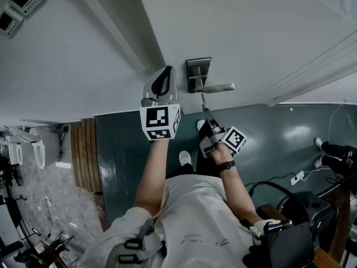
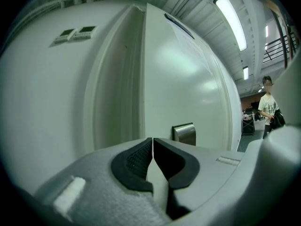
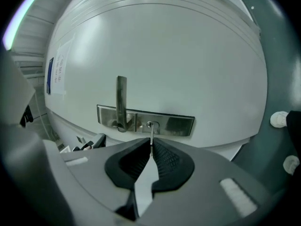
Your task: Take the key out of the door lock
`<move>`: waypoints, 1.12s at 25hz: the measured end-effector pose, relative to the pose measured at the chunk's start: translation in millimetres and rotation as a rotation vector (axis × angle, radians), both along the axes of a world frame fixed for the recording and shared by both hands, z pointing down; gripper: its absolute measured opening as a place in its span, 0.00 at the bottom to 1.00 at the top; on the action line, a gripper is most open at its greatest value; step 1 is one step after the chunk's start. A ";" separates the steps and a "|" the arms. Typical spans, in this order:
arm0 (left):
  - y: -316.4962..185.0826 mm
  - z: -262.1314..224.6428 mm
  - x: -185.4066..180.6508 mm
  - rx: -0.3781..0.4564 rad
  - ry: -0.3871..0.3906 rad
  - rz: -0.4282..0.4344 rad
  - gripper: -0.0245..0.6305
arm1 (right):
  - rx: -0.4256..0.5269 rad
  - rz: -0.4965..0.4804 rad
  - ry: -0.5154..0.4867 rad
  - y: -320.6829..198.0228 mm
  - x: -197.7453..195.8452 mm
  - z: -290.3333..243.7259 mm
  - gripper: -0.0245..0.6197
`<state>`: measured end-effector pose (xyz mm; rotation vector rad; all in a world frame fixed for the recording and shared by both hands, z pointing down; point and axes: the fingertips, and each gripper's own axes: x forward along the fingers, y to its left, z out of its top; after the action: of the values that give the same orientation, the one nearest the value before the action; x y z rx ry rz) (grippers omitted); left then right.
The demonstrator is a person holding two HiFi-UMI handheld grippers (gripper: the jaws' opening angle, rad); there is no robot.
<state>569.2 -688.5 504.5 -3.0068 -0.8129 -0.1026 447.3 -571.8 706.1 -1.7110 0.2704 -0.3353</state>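
A thin metal key (image 3: 150, 134) sticks out of the keyhole in the steel lock plate (image 3: 178, 125) on the white door (image 3: 188, 55), just beside the lever handle (image 3: 122, 100). My right gripper (image 3: 150, 147) is shut on the key's outer end, its black pads pressed together around it. In the head view the key (image 1: 204, 108) runs from below the handle (image 1: 217, 87) down into my right gripper (image 1: 206, 120). My left gripper (image 1: 164, 74) is held up against the door left of the lock plate (image 1: 198, 71). Its jaws (image 2: 153, 142) are shut with nothing between them.
The door frame (image 1: 117, 35) runs left of my left gripper, with wall switch panels (image 1: 17, 4) beyond. The floor is dark green (image 1: 279, 133), with a power strip (image 1: 297, 177) and cables at the right. A person (image 2: 268, 105) stands far down the hall. A notice (image 3: 56, 72) hangs on the door.
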 end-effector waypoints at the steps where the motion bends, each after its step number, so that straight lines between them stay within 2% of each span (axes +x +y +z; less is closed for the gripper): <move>1: 3.0 5.3 -1.7 0.012 -0.016 0.011 0.06 | -0.024 0.007 0.008 5.2 -5.7 -3.2 0.07; 8: 30.0 24.5 -54.7 -0.014 -0.050 0.066 0.05 | -0.281 0.033 0.201 50.0 -40.0 -75.4 0.07; 14: 23.9 22.5 -84.1 -0.020 -0.049 0.112 0.05 | -0.676 0.030 0.294 41.6 -52.9 -142.1 0.07; 17: 27.8 17.8 -99.7 -0.022 -0.042 0.126 0.04 | -0.796 0.035 0.337 38.9 -50.4 -170.6 0.07; 22: 36.2 3.9 -133.0 -0.018 -0.012 0.087 0.04 | -0.947 0.022 0.421 42.0 -57.7 -208.5 0.07; 28: 46.1 -6.7 -202.3 -0.059 -0.031 0.020 0.04 | -1.146 -0.035 0.470 41.8 -112.7 -219.6 0.07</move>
<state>366.9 -642.4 497.8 -3.0582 -0.8634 -0.1274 334.6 -530.0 486.4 -2.9235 0.5059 -0.0843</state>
